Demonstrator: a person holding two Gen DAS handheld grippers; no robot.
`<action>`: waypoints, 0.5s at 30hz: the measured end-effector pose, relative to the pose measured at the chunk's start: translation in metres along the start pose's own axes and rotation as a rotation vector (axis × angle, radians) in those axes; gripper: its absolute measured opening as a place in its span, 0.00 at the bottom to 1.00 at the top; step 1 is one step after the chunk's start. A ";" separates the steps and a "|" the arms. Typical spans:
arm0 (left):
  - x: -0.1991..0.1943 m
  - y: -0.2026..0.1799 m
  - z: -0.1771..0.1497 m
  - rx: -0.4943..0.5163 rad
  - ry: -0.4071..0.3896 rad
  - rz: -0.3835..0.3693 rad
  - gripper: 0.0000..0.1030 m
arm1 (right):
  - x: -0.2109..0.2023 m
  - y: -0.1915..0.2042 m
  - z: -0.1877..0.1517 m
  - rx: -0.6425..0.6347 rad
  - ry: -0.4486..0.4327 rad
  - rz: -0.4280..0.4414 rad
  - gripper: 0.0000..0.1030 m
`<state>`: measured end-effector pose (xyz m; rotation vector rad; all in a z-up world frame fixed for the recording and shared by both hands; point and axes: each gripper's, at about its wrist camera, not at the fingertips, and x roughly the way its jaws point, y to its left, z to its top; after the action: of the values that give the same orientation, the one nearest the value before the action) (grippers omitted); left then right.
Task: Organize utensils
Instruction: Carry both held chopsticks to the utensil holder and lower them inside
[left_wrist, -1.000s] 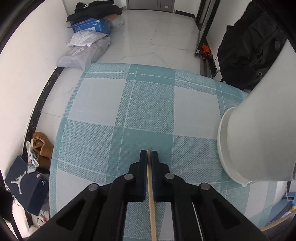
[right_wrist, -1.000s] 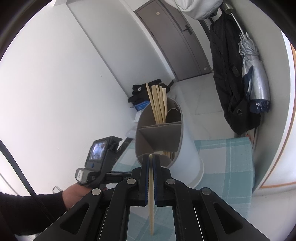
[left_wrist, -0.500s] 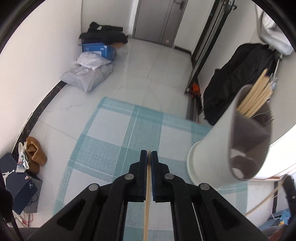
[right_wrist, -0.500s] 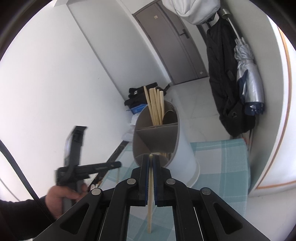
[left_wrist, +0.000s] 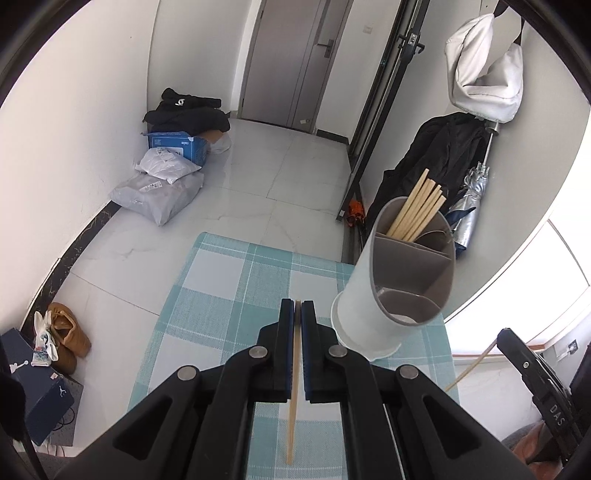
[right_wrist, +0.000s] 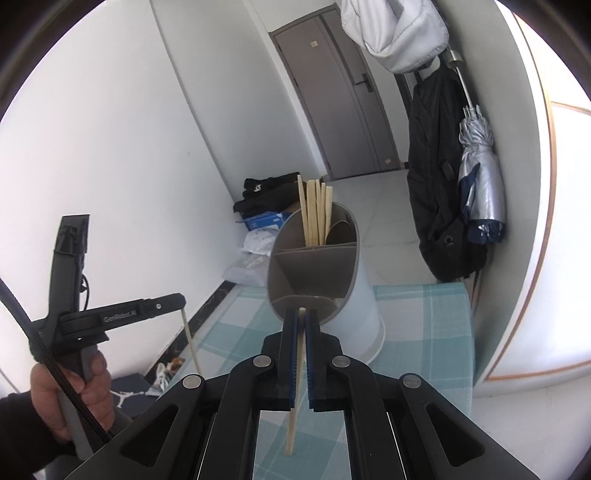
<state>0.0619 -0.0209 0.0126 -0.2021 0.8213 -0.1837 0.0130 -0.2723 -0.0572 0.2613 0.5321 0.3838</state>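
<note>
My left gripper (left_wrist: 297, 304) is shut on a wooden chopstick (left_wrist: 293, 406) that hangs down behind its jaws, above the teal checked tablecloth (left_wrist: 221, 295). To its right stands the utensil holder (left_wrist: 364, 306), white outside and grey inside, with several chopsticks (left_wrist: 417, 210) in its far compartment. My right gripper (right_wrist: 301, 314) is shut on a second chopstick (right_wrist: 294, 413), its tip just in front of the holder (right_wrist: 365, 310) and its near compartment. In the right wrist view the left gripper (right_wrist: 180, 298) sits at the left, held by a hand (right_wrist: 74, 391), with its chopstick (right_wrist: 191, 343) dangling.
Beyond the table lies a tiled floor with parcel bags (left_wrist: 159, 192), a blue box (left_wrist: 177, 144) and shoes (left_wrist: 66, 336). A black coat (right_wrist: 436, 184) and a folded silver umbrella (right_wrist: 480, 184) hang by the curved white wall at the right. A grey door (left_wrist: 288, 62) is at the back.
The left gripper rose and tipped upward with its chopstick, so the holder's open top came into view. The right gripper edged slightly toward the holder, still gripping its chopstick.
</note>
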 end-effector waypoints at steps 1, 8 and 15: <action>-0.003 0.001 -0.002 -0.006 -0.002 -0.007 0.00 | -0.002 0.002 -0.001 0.000 -0.002 -0.009 0.03; -0.028 -0.001 -0.015 0.007 -0.043 -0.043 0.00 | -0.020 0.019 -0.011 -0.026 -0.015 -0.074 0.03; -0.045 -0.001 -0.028 0.020 -0.060 -0.075 0.00 | -0.030 0.035 -0.017 -0.057 -0.023 -0.116 0.03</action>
<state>0.0112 -0.0140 0.0260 -0.2189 0.7528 -0.2554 -0.0297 -0.2506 -0.0461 0.1791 0.5106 0.2821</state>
